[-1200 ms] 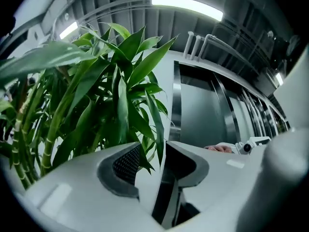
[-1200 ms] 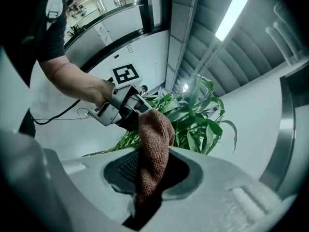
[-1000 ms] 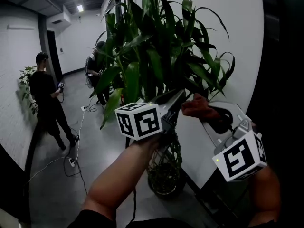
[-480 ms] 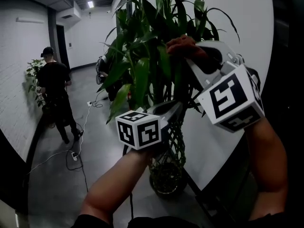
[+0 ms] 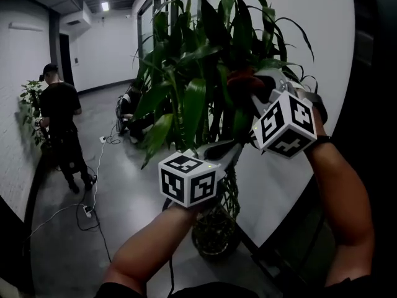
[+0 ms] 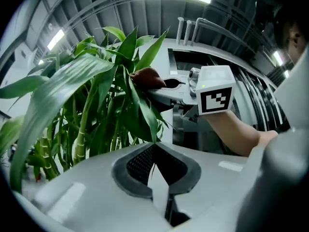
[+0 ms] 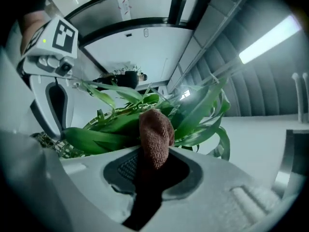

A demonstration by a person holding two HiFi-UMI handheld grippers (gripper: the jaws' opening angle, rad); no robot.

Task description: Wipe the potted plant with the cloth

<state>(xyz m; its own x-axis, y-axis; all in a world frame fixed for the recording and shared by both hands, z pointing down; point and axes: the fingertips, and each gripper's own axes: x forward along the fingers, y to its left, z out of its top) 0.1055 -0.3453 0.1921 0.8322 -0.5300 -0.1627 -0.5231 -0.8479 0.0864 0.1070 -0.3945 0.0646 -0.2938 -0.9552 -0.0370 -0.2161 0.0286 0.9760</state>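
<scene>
The potted plant [image 5: 198,73] has long green leaves and braided stems in a dark pot [image 5: 214,234] on the floor. My left gripper [image 5: 232,149] reaches into its middle from below. In the left gripper view the jaws [image 6: 154,151] are shut on the tip of a hanging leaf [image 6: 140,105]. My right gripper [image 5: 248,87] is higher, at the plant's right side, shut on a brown cloth [image 5: 243,79]. In the right gripper view the cloth [image 7: 155,134] sticks up from the jaws [image 7: 154,163] against the leaves [image 7: 111,137]. The left gripper view shows the cloth [image 6: 147,76] pressed on a leaf.
A white wall [image 5: 291,17] stands right behind the plant. A person in black [image 5: 59,117] stands by a small plant [image 5: 31,104] at the left wall. Another person [image 5: 127,107] crouches behind the plant. Cables [image 5: 87,210] lie on the grey floor.
My right gripper has risen with the cloth from beside the plant's lower stems up among the upper leaves. My left gripper has sunk a little.
</scene>
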